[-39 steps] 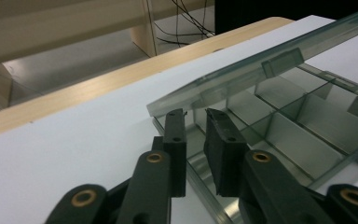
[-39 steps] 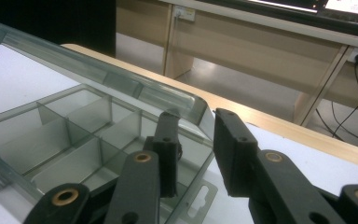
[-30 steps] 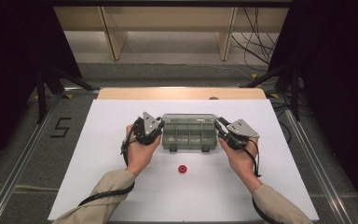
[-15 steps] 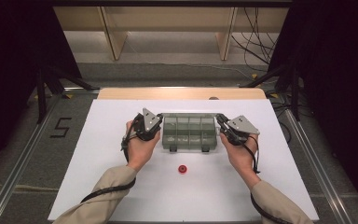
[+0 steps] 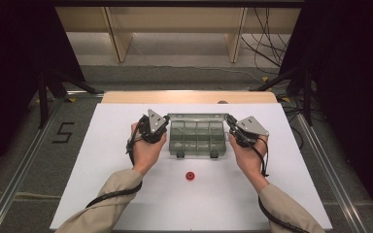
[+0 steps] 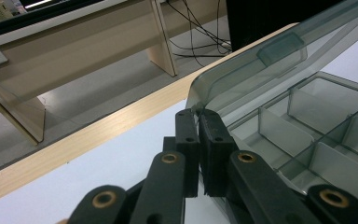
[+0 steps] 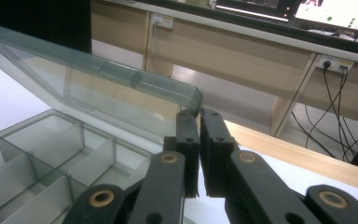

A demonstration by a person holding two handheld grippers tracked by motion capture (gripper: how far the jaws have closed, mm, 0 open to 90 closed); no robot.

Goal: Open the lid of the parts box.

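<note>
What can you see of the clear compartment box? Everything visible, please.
The compartment box is smoky, translucent plastic, sitting on the white tabletop toward its far side. Inner dividers split it into a grid of compartments, which look empty. Its hinged lid is raised, tilted up and back, with latch tabs moulded along its free edge. The left claw and right claw each pinch a lid corner, one per side. A small red piece lies apart, nearer the person.

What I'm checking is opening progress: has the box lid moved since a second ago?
Yes. The lid has swung up and back toward the wooden strip, away from the red piece, uncovering the compartments.
</note>
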